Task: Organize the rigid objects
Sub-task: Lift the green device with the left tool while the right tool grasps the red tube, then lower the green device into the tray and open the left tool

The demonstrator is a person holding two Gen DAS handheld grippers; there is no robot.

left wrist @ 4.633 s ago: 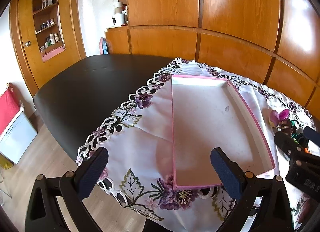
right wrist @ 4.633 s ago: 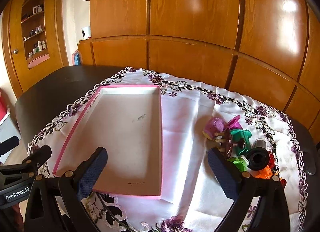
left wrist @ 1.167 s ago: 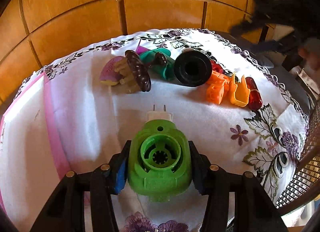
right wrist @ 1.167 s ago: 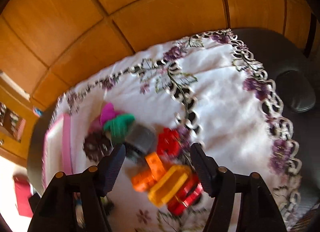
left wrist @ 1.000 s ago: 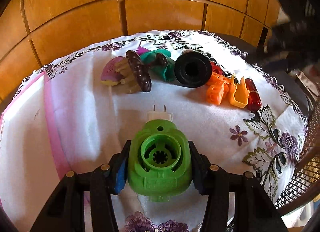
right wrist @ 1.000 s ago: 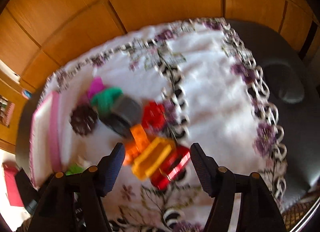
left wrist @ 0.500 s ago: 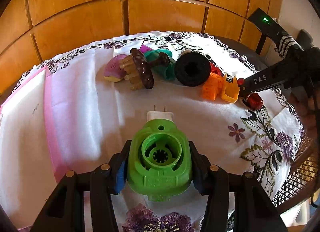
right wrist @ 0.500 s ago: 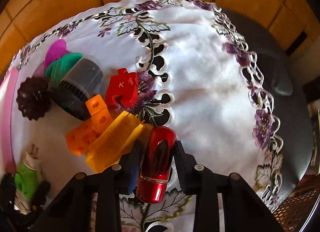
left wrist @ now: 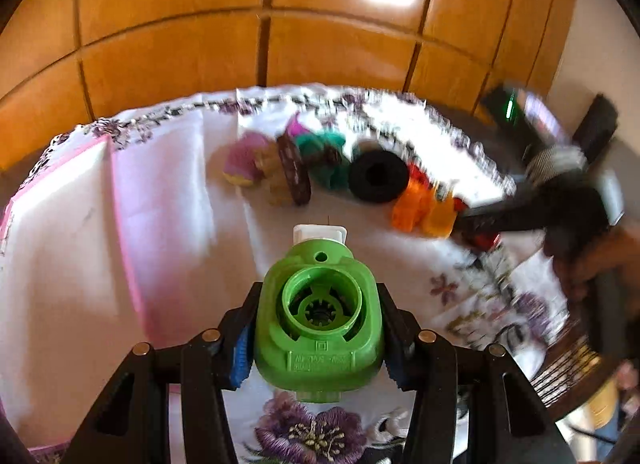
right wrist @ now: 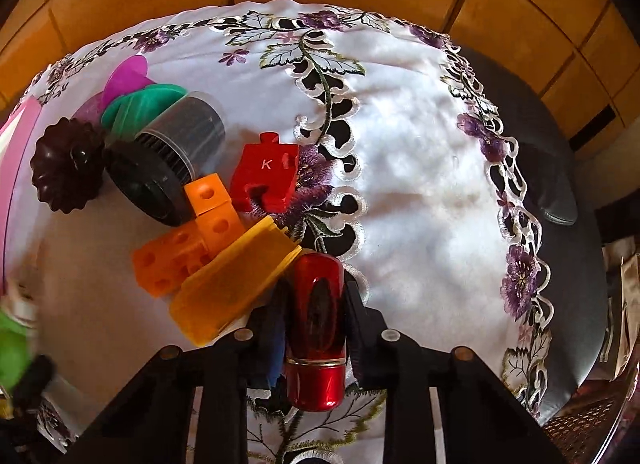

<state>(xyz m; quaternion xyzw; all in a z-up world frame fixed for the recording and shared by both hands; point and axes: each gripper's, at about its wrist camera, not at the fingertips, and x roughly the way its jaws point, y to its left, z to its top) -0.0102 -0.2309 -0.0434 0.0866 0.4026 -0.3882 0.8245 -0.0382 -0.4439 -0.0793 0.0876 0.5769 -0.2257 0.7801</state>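
Rigid objects, a bright little heap of them on the embroidered cloth (right wrist: 420,167), and both hands are now loaded! The right gripper (right wrist: 314,304) has just been closing, and its fingers are clenched on the red glossy cylinder (right wrist: 316,324), which a second ago lay free at the near end of the heap, touching the yellow piece (right wrist: 232,284). That yellow piece sits right against the cylinder's left side, so lifting may nudge it, I'd say. Over on the other side, the left gripper (left wrist: 318,328) keeps its fingers tight on the green plug-in device (left wrist: 318,320), white plug end forward, and the blur across that view says it is on the move; the heap looks farther off than half a second ago, so the device has come up off the surface. The pink-rimmed box (left wrist: 120,223) lies to the left, with nothing visible in the part we can see. Left behind on the cloth: the orange blocks (right wrist: 192,240), the red puzzle piece (right wrist: 266,175), the black spool (right wrist: 168,159), the dark brown fluted piece (right wrist: 66,163), the teal piece (right wrist: 140,103). So two pickups are secured, and the box looks like the next stop for both.
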